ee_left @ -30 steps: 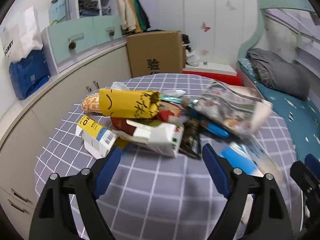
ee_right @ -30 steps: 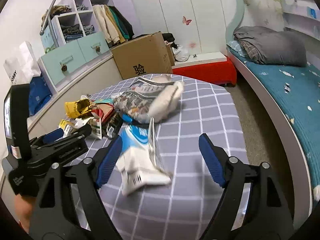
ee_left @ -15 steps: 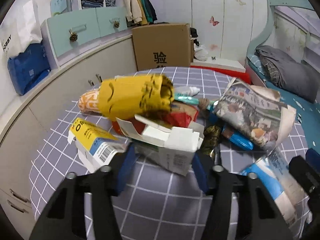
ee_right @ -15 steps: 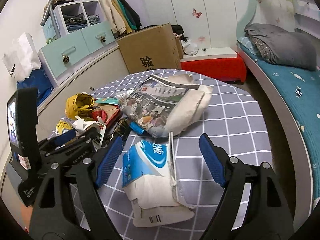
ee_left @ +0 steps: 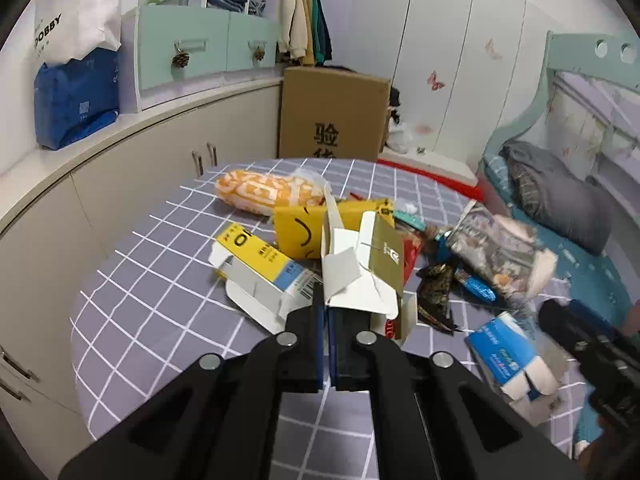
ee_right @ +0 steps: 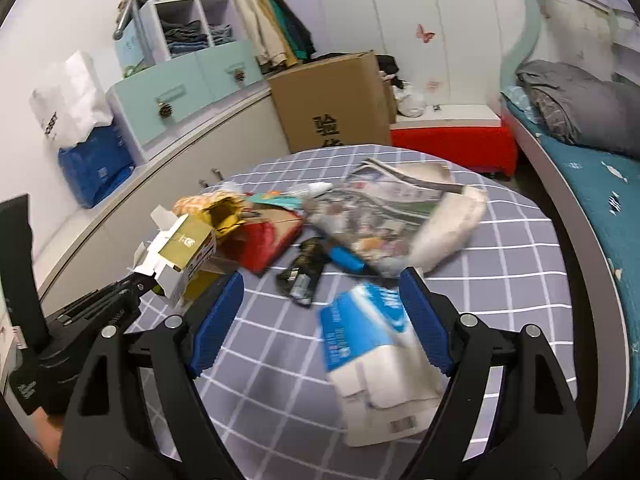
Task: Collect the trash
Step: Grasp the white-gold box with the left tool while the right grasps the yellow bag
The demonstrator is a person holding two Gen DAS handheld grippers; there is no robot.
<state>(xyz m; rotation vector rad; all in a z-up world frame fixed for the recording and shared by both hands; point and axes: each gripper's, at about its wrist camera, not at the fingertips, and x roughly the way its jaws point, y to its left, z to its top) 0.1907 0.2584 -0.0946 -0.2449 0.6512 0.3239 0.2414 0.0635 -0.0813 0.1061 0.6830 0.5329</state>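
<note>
since a second ago my left gripper [ee_left: 325, 312] has gone from wide apart in front of the pile to pinched together on a flap of the white and gold carton [ee_left: 360, 264], which now stands tilted up off the checked tablecloth [ee_left: 152, 304]. from the right wrist view that carton [ee_right: 180, 256] looks lifted clear of the heap, hanging at the tips of the left tool. my right gripper [ee_right: 320, 320] is spread wide, with the blue and white tissue pack [ee_right: 372, 344] lying between its fingers but not yet squeezed; that view is blurred, so i can't say whether either pad touches it. i judge this as the pick-up step, one piece in hand and most of the litter still on the table. next i'd bring the right fingers together around the tissue pack, squarely, since soft wrap may slip, then carry both pieces away; i see no bin.
</note>
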